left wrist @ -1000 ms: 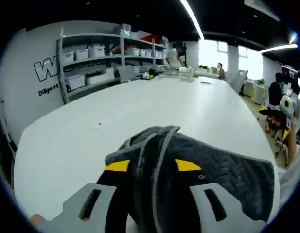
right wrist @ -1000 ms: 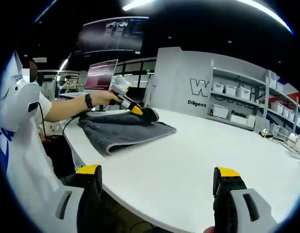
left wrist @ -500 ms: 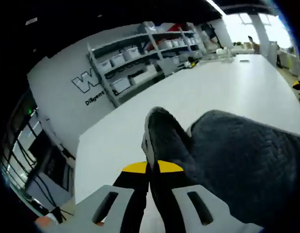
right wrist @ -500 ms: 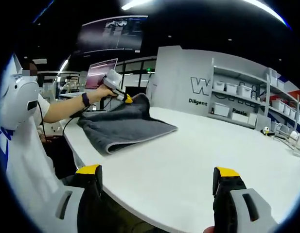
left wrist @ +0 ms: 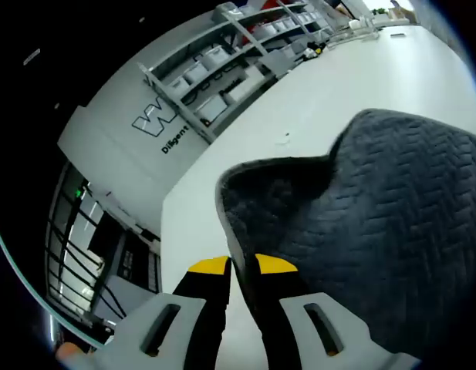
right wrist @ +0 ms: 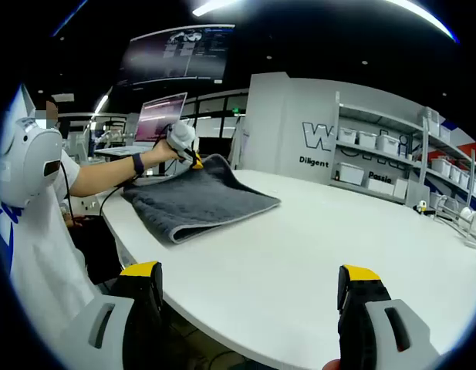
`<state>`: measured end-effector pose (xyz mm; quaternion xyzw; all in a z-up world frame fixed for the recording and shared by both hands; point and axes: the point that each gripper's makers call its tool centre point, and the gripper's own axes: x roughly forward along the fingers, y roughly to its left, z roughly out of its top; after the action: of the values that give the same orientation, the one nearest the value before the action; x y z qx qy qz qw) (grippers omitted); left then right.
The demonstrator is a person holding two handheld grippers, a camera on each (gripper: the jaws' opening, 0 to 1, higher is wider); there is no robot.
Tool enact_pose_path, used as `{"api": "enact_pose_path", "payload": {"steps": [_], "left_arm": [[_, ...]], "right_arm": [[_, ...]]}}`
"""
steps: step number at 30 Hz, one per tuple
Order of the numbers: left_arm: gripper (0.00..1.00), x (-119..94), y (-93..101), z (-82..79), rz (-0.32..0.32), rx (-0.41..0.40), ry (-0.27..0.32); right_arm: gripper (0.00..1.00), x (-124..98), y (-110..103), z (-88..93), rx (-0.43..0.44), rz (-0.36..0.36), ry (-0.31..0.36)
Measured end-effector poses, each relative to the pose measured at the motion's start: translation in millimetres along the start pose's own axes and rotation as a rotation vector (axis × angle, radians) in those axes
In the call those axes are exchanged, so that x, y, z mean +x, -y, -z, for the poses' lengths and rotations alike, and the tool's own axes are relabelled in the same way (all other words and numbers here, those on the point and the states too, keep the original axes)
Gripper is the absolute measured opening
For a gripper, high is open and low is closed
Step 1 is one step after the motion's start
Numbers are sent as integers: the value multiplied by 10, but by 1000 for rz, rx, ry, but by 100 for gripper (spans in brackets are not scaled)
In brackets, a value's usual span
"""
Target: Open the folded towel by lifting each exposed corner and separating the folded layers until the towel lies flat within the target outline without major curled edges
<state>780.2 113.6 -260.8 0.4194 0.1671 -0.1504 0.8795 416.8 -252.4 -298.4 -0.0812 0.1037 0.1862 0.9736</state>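
Towel (left wrist: 376,231) corner is pinched between the left tongs (left wrist: 243,266), whose yellow tips are pressed together on the grey hem at the bottom middle of the left gripper view. From there the quilted cloth balloons up and fills the right half of that frame, so a top layer is lifted off whatever's under it.

In the right gripper view you get the wider picture: the towel (right wrist: 197,202) sits on the white counter (right wrist: 315,247) in the left middle of the frame, near the counter's edge on the person's side, folded into a thick pad. The left tongs (right wrist: 193,158) hold 1 corner raised at the far side of it, in the person's hand (right wrist: 162,153). The right tongs (right wrist: 249,285) are spread wide at the bottom of the frame, holding nothing, well apart from the towel.

So my read: this is the first unfold, with 1 layer being peeled back and at least 1 more fold left under it. I can't make out any target outline on the counter from either view.

Next move probably calls for carrying that corner across and laying it down without letting the edge curl under, then bringing the idle right tongs in to grab another exposed corner. Shelves (right wrist: 392,154) with bins line the wall at the right of the frame.
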Motion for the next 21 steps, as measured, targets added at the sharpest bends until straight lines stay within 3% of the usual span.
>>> {"api": "enact_pose_path", "payload": {"steps": [4, 6, 11, 13, 17, 21], "left_arm": [[31, -195, -195, -101, -101, 32, 34], [33, -307, -222, -180, -98, -5, 82], [37, -547, -55, -296, 19, -131, 204], [41, -580, 2, -303, 60, -154, 228], [56, -788, 165, -204, 100, -209, 251], [68, -1042, 428, -123, 209, -323, 300]], "right_arm": [[96, -2, 18, 16, 4, 6, -3], [96, 21, 21, 32, 6, 4, -9], [96, 98, -22, 37, 8, -16, -9], [96, 135, -45, 37, 10, -25, -9], [96, 218, -130, 50, 9, -59, -17], [96, 302, -228, 48, -4, -99, -29]]}}
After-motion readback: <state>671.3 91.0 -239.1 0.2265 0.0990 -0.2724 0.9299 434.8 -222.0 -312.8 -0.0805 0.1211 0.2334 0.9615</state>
